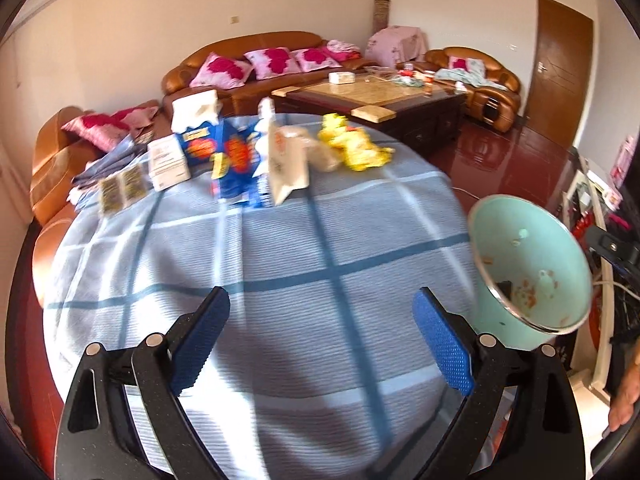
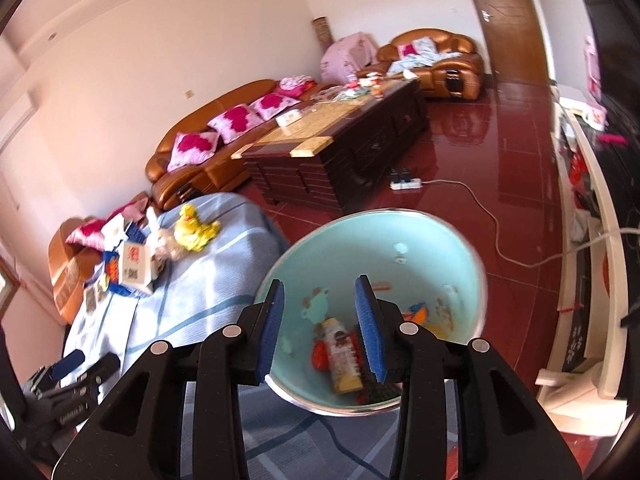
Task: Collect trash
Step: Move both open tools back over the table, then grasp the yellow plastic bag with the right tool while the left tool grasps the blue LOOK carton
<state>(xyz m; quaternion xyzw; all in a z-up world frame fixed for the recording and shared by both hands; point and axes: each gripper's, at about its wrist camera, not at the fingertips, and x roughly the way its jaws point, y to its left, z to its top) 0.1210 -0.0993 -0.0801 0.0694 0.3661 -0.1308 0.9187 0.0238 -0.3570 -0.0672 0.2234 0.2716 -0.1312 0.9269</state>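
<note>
Since the trash bin (image 2: 380, 300) already has a small bottle (image 2: 343, 356) and some orange scraps sitting in the bottom, the step in hand looks like going back for more; the bin sits just off the edge of the counter (image 1: 280, 264) with its blue checked cloth, mouth tilted toward the cameras. The left gripper (image 1: 320, 340) has its fingers spread wide with nothing between them, aimed over bare cloth toward the litter at the far side; the right gripper (image 2: 320, 328) hangs over the bin's mouth, fingers apart and empty, the bottle lying below them, not pinched. What's left to grab: a yellow crumpled wrapper (image 1: 352, 144), a blue snack bag (image 1: 232, 160), a white carton (image 1: 286, 160) leaning upright, a small white box (image 1: 168, 162), and a few flat packets near the left edge. My take: go for the crumpled yellow one or the blue bag first, since soft stuff squashes nicely between the fingers; come in low so the cloth doesn't bunch up; the carton looks tippy, so pinch it across its narrow side.
</note>
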